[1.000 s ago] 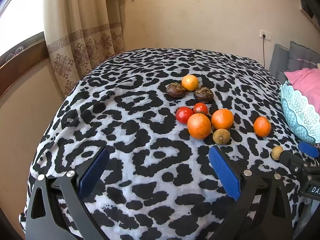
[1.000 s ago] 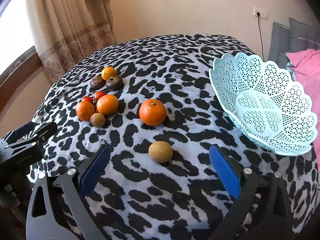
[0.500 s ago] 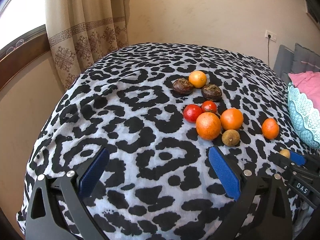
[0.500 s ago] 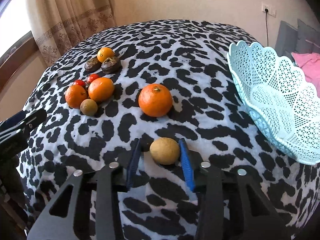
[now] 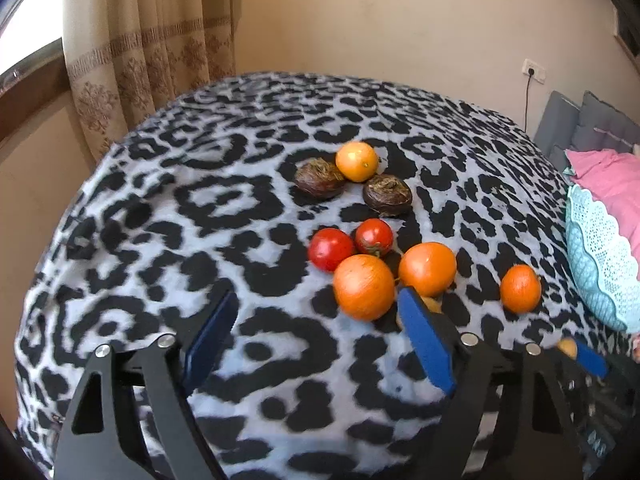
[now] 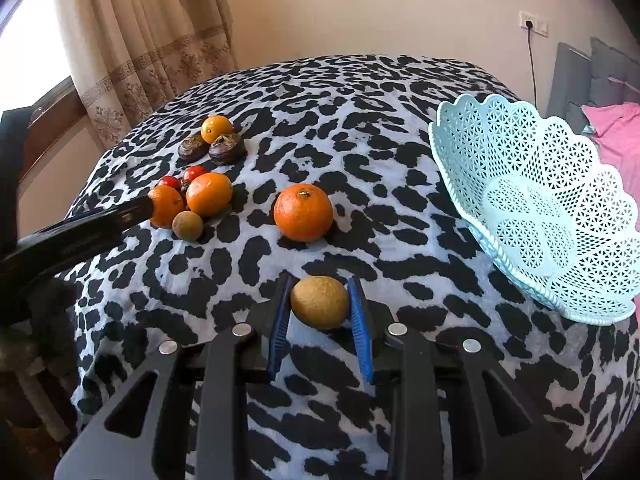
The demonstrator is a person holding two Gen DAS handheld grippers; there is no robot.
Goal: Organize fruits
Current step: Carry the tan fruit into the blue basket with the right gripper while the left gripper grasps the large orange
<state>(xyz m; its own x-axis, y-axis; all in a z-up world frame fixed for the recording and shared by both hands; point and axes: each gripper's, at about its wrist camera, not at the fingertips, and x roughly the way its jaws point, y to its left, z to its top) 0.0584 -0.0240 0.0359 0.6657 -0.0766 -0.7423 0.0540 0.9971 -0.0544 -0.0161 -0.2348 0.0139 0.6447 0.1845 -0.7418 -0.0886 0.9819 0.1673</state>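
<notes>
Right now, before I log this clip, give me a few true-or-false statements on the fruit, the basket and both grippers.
1. The right gripper is shut on the small brown fruit. True.
2. The mesh basket holds two oranges. False: it is empty.
3. The lone orange lies between the fruit cluster and the basket. True.
4. The left gripper grips a tomato. False: its jaws are closing with nothing between them.

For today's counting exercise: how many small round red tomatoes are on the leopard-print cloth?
2. The two small round red tomatoes lie side by side: left one, right one, just behind the orange fruit cluster, in front of the dark brown fruits. No others show, though one could be hidden.
</notes>
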